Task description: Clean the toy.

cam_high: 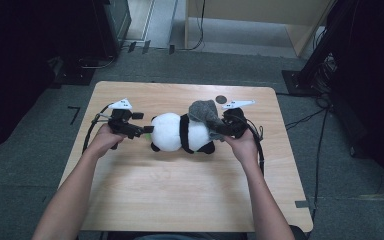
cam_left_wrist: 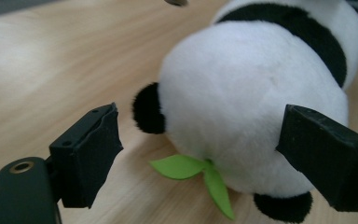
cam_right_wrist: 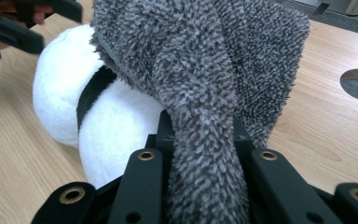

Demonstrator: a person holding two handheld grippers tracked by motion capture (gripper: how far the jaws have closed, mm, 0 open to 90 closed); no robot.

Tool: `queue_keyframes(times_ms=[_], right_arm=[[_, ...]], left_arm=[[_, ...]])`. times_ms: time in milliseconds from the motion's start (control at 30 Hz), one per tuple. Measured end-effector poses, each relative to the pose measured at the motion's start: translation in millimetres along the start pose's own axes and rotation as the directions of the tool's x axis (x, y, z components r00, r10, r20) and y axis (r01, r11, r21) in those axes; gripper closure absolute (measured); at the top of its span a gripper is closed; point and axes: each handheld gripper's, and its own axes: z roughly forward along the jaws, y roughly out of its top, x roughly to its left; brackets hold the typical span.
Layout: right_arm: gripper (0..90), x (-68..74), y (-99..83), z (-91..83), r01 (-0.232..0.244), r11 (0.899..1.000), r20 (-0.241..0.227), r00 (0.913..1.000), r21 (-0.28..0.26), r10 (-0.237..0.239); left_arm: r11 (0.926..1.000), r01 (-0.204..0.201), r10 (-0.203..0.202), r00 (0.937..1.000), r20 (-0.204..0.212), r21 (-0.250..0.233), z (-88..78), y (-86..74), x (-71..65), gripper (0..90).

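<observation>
Cloth lies on panda, mid-table, between both grippers.

- Plush panda — white body with a black band across its middle and black ears and paws — lies on its side mid-tabletop; a green felt leaf sticks out beneath it.
- Grey shaggy cloth is draped over the panda's right end, one fold pinched between the right gripper's fingers — the rest bunched on top.
</observation>
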Motion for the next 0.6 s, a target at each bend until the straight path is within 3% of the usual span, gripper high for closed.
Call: queue_keyframes(times_ms=[100,167,200,267,400,600], right_arm=[[74.9,-0.5,-0.1,0.1,0.003,1.0,-0.004,1.0,-0.002,-0.003],[74.9,0.1,-0.1,0.1,0.003,1.0,-0.007,1.0,0.0,-0.003],[74.9,0.7,-0.1,0.0,0.007,1.0,-0.01,0.9999,0.001,-0.007],[74.9,2.1,0.2,-0.2,0.018,1.0,-0.01,0.9998,0.004,-0.017],[74.8,2.3,0.6,-0.1,0.024,1.0,0.005,0.9997,0.006,-0.024],[74.7,-0.6,1.6,-0.4,0.029,1.0,0.029,0.9992,0.009,-0.029]], left_arm=[[0.9994,-0.005,0.002,0.9971,0.076,0.035,11.2,0.0,-5.7,2.8],[0.9936,-0.065,0.056,0.9938,0.096,0.093,21.7,-3.4,-15.6,0.6],[0.9892,-0.094,0.086,0.9931,0.08,0.112,26.3,-5.1,-21.1,0.0],[0.9907,-0.1,0.095,0.9938,0.058,0.092,28.3,-7.2,-27.8,0.0],[0.9914,-0.106,0.101,0.993,0.062,0.077,25.8,-14.1,-36.9,0.0],[0.9888,-0.11,0.099,0.9893,0.107,0.101,20.4,-20.4,-56.4,0.0]])
